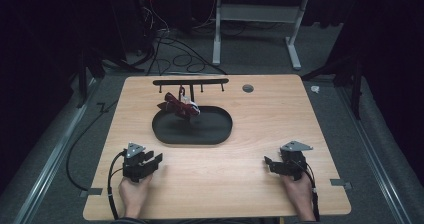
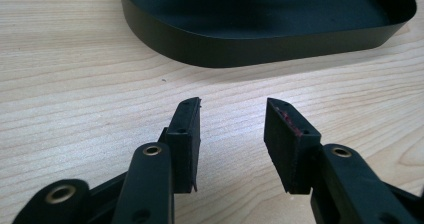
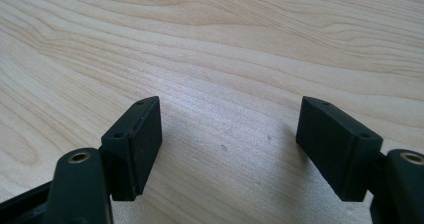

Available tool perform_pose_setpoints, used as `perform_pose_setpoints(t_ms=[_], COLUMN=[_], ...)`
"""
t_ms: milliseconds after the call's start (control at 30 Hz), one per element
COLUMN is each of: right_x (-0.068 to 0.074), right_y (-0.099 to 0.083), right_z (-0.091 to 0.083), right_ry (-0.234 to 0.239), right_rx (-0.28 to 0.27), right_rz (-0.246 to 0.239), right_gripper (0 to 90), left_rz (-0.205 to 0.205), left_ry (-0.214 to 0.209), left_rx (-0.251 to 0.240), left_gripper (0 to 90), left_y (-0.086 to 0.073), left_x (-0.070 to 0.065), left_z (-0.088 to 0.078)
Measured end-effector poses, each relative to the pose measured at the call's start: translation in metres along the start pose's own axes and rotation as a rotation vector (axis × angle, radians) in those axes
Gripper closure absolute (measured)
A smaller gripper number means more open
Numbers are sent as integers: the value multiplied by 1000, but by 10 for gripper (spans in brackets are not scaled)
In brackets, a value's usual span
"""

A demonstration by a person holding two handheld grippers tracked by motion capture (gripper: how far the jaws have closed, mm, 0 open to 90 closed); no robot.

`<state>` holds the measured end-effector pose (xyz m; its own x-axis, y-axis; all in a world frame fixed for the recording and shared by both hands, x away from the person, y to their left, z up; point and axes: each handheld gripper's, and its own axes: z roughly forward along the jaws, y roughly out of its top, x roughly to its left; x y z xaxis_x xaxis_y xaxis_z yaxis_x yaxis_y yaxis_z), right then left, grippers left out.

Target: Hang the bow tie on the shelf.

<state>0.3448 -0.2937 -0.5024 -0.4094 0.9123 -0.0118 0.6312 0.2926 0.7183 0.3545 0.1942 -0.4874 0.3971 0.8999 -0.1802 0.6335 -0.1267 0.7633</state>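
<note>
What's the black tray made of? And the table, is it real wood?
The tray looks like thin matte black plastic or painted metal: its wall is smooth, even and dull, with a soft sheen; which of the two is hard to say. The table shows pale wood grain with wavy lines, though it may be a printed laminate.

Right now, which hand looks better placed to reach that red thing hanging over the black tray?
Probably the left gripper: it sits nearer the black tray and the red bundle, with the tray wall just ahead of its open, empty jaws. The right gripper is open but farther off.
</note>
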Motion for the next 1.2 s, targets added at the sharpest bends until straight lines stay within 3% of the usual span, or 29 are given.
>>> perform_pose_setpoints(t_ms=[600,833,1000,1200], right_x=[0,0,0,0], right_y=[0,0,0,0], right_z=[0,0,0,0], right_ry=[0,0,0,0], right_rx=[-1,1,0,1], right_rz=[-1,2,0,2], right_gripper=[278,278,278,278], left_rz=[41,78,75,123], left_ry=[39,66,60,71], left_rx=[29,32,20,35], left_gripper=[563,546,511,431], left_y=[-3,-6,-8,-9], left_x=[-5,-10,-11,-17], left_z=[16,23,24,25])
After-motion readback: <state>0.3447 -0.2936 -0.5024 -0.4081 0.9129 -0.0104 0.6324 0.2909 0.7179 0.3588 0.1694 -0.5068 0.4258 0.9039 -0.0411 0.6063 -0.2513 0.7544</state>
